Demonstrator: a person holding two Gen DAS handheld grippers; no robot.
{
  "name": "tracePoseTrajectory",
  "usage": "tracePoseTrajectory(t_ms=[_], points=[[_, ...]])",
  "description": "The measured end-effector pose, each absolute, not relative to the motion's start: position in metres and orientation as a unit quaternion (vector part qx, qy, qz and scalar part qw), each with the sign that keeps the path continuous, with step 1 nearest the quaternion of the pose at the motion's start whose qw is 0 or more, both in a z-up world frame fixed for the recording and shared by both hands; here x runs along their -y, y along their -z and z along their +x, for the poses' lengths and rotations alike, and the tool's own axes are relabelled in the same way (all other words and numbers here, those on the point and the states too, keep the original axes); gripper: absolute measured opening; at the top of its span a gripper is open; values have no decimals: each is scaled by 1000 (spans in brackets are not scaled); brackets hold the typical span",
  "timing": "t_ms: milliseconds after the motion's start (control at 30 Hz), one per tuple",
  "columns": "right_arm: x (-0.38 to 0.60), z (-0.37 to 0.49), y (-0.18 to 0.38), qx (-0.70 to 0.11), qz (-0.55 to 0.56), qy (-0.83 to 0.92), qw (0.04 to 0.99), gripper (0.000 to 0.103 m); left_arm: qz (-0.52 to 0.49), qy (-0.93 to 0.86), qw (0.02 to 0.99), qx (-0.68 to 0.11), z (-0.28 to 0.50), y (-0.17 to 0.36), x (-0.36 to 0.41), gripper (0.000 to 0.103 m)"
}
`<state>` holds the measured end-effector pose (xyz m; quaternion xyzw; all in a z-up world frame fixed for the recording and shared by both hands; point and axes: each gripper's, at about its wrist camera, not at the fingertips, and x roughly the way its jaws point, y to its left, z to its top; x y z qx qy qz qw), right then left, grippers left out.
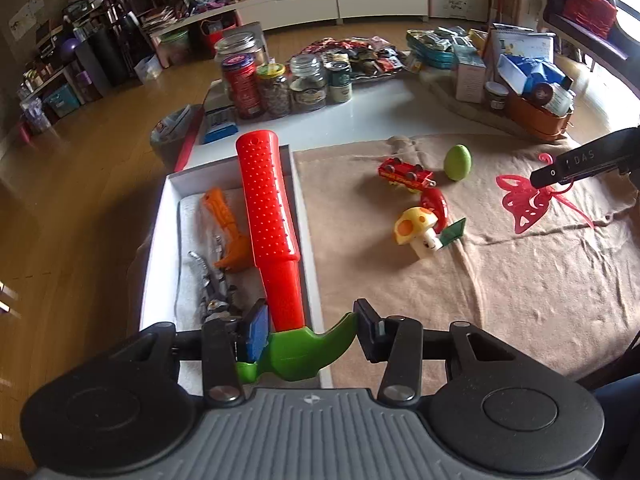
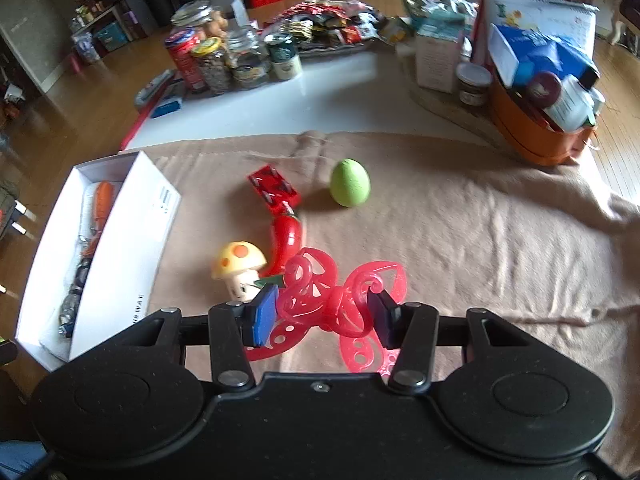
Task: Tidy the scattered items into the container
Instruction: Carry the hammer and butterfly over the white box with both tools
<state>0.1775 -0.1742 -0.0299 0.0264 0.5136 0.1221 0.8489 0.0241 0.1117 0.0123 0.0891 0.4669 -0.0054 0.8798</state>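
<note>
My left gripper (image 1: 310, 330) is shut on the green head of a toy hammer (image 1: 268, 216), whose red handle points away over the white box (image 1: 156, 248). The box holds an orange toy (image 1: 226, 220) and a silver figure (image 1: 212, 284). My right gripper (image 2: 326, 316) has its jaws around a pink butterfly (image 2: 340, 292) on the beige cloth; they touch its wings, the grip unclear. The butterfly also shows in the left wrist view (image 1: 524, 200). A green egg (image 2: 350, 182), red train car (image 2: 274, 190), red chili (image 2: 286, 240) and yellow mushroom (image 2: 240, 268) lie on the cloth.
Jars and cans (image 1: 280, 84) stand behind the box on the white table (image 1: 380, 112). An orange basket of bottles (image 2: 540, 120) sits at the back right. Packets and boxes (image 2: 340, 28) crowd the far table edge. Wooden floor lies to the left.
</note>
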Motion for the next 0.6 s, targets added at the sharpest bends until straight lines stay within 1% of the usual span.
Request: tracePoseTrajectory(t_ms=[333, 600], points=[[48, 182, -18, -483, -18, -233, 844, 50, 53, -40, 872, -486, 10, -8, -196, 46], [-47, 193, -25, -476, -56, -295, 826, 50, 19, -44, 864, -502, 15, 6, -229, 46]])
